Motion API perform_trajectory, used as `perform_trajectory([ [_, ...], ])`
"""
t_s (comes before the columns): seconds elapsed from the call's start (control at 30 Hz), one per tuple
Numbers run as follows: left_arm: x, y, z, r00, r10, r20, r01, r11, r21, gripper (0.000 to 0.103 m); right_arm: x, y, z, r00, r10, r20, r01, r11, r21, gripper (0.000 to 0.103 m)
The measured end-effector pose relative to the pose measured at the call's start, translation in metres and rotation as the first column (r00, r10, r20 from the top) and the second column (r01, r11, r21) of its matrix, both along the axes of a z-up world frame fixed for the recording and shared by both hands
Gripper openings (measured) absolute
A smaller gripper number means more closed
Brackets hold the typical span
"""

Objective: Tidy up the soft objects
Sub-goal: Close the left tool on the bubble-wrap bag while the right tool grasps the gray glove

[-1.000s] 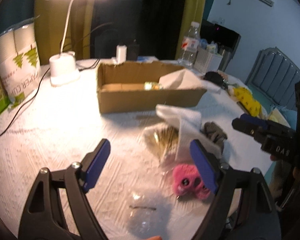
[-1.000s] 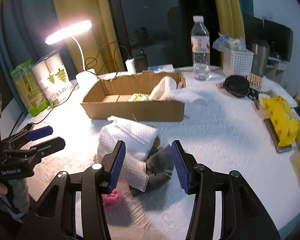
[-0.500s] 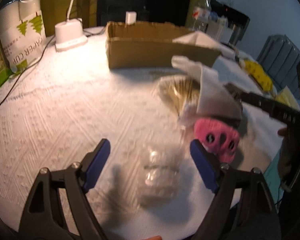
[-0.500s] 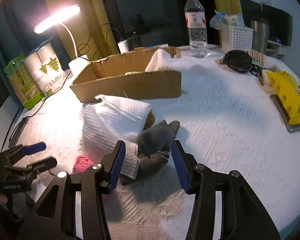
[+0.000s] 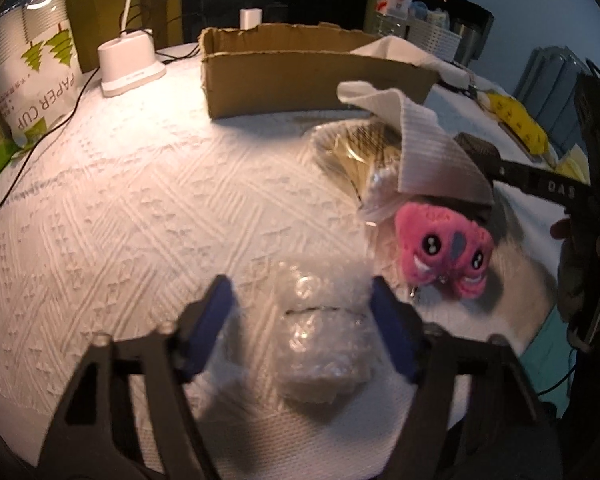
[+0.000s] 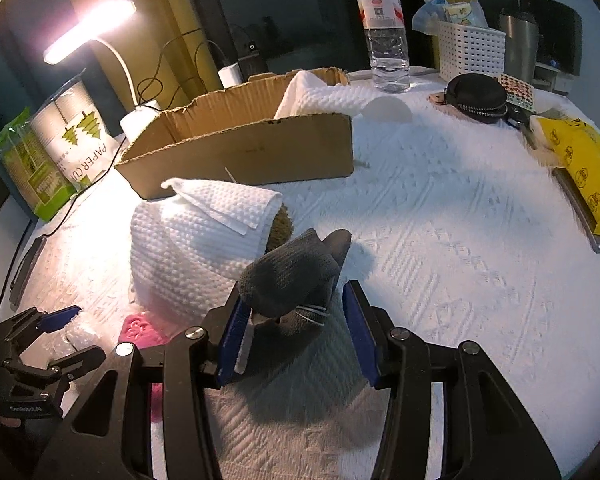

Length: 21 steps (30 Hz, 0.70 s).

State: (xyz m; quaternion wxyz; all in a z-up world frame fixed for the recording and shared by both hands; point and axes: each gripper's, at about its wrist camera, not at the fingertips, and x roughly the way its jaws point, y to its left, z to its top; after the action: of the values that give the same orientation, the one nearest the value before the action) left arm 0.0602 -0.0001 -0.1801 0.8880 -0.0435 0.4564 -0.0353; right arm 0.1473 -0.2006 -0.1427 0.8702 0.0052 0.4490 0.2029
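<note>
Straddling a clear bubble-wrap packet on the white embossed counter, the left tongs stand wide open, gripping nothing. The right tongs, also open, flank a grey knitted glove beside a white waffle-weave towel; its left pad appears to touch the glove.

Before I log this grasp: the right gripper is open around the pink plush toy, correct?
Not quite. The right gripper is open, but around the grey knitted glove, as the right wrist view shows. The pink plush toy lies beside the left gripper.
</note>
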Motion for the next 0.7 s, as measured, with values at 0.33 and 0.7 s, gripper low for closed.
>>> perform_trajectory([
  [0.33,-0.004,-0.001,0.005,0.999,-0.026,0.029,0.026,1.0,-0.007,0.043,-0.001,0.0,0.001,1.0,0.008,0.012,-0.008,1.0,-0.01,0.025],
  [0.7,0.001,0.0,0.033,0.994,-0.037,0.102,0.041,0.998,-0.039,0.043,-0.008,-0.02,0.045,0.991,-0.038,0.126,0.036,0.999,0.023,0.025],
])
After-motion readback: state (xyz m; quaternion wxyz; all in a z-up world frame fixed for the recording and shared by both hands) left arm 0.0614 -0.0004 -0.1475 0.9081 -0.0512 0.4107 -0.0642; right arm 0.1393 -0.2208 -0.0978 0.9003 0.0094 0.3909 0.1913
